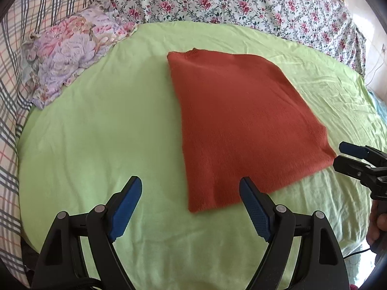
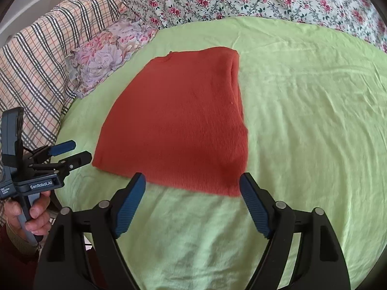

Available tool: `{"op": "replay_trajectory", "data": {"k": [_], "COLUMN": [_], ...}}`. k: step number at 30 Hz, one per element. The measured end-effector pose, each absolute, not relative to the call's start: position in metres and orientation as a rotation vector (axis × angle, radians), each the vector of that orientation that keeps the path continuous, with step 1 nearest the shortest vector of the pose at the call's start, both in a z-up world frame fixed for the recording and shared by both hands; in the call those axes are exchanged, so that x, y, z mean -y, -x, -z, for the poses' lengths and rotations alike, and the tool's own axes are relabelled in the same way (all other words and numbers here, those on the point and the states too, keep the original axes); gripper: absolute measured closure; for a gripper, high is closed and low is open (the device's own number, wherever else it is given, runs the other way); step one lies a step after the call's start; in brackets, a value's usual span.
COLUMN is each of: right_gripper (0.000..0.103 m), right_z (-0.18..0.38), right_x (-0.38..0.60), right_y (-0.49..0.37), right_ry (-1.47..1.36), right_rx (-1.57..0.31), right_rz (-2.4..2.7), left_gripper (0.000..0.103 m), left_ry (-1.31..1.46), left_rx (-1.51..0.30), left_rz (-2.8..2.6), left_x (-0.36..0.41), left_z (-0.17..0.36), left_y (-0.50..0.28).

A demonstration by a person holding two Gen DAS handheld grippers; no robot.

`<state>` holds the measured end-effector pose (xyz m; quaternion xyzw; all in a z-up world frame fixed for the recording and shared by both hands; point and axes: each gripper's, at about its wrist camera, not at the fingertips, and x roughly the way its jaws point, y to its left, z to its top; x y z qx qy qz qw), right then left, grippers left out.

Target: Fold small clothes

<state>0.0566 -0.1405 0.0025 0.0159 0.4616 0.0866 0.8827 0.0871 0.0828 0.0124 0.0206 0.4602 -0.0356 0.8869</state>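
Both grippers hang spread wide and empty: my left gripper (image 1: 191, 188) and right gripper (image 2: 193, 183) hover just short of the rust-red knit garment (image 2: 179, 120), which lies folded flat on the green sheet (image 2: 302, 120); its collar seems to point toward the floral pillow (image 1: 70, 53).

Green sheet (image 1: 96, 130) bare left of folded red sweater (image 1: 237, 120) and to its right (image 2: 314, 120); passage free both sides and along near edge. Floral pillow (image 1: 70, 55) blocks far-left corner. Plaid bedding (image 2: 36, 67) walls left side; flowered quilt (image 1: 241, 2) bounds far edge.
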Motion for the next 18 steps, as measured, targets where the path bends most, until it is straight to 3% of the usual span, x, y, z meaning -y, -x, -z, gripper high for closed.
{"op": "replay_trajectory", "data": {"k": [18], "right_gripper": [0.009], "right_z": [-0.002], "right_x": [0.121], "right_y": [-0.083], "right_ry": [0.0], "right_rx": [-0.985], "right_rz": [-0.228], "left_gripper": [0.016], "left_ry": [-0.107], "left_rx": [-0.965], "left_rz": [-0.021], "left_x": [-0.076], "left_z": [-0.015], "left_y": [-0.095]}}
